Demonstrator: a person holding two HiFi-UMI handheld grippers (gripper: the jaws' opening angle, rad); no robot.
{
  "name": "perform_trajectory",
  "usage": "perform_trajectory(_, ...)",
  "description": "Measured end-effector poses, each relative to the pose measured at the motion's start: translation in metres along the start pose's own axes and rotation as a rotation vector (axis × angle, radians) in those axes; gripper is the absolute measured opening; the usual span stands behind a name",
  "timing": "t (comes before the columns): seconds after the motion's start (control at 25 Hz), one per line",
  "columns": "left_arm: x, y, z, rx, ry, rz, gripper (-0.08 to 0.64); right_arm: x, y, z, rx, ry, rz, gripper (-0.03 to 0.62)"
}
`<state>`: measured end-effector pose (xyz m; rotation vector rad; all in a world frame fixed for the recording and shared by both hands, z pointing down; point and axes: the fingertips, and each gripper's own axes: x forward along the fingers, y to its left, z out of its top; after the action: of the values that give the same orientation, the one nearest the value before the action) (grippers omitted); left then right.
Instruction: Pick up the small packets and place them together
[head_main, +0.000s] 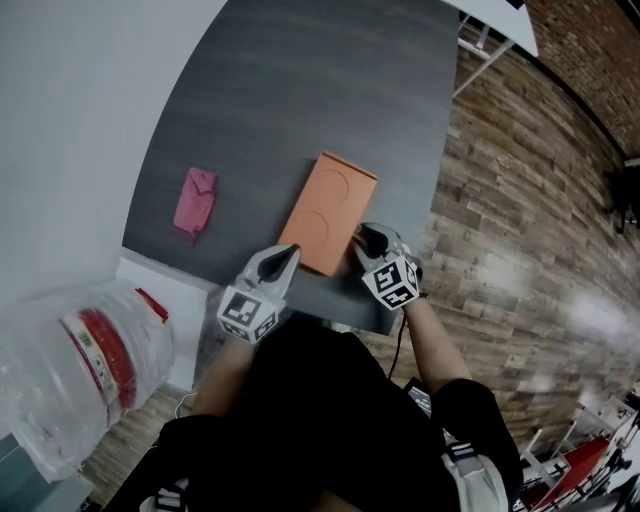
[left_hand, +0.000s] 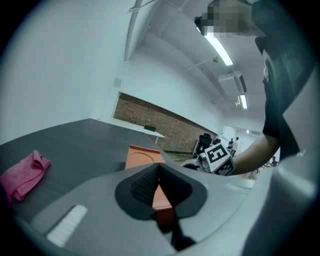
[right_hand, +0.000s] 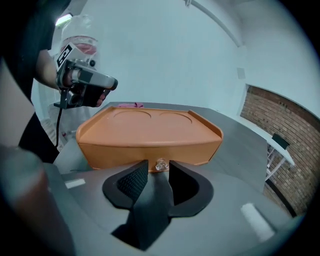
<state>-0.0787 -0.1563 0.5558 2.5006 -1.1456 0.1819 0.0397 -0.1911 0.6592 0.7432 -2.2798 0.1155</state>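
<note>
An orange box (head_main: 325, 210) with two round dents in its lid lies on the dark grey table (head_main: 300, 80). My left gripper (head_main: 293, 252) is at its near left corner, and in the left gripper view the jaws (left_hand: 159, 172) are closed on the box's orange edge (left_hand: 162, 200). At the box's near face my right gripper (head_main: 362, 238) stands open (right_hand: 159, 170), with a small clear knob (right_hand: 161, 165) between its fingertips, untouched by the pads. A crumpled pink packet (head_main: 195, 200) lies alone to the left (left_hand: 22, 175), away from both grippers.
The table's near edge runs just under both grippers, with wooden floor (head_main: 520, 200) to the right. A large clear water bottle (head_main: 80, 360) with a red label stands off the table's near left. A white table (head_main: 500, 25) is farther off.
</note>
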Motion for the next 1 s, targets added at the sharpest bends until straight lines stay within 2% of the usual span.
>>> perform_trajectory(0.28,0.001,0.005,-0.008,-0.013,0.023,0.010,0.000,0.005,0.003,-0.006,-0.091,0.041,0.042,0.137)
perform_trajectory(0.64,0.000,0.000,-0.013,-0.029,0.038,0.000,0.000,0.009,-0.005,-0.005,-0.129,0.044,0.094,0.073)
perform_trajectory(1.0,0.005,0.004,-0.022,-0.028,0.064,0.011,0.000,0.010,-0.003,-0.005,-0.141,0.040,0.097,0.071)
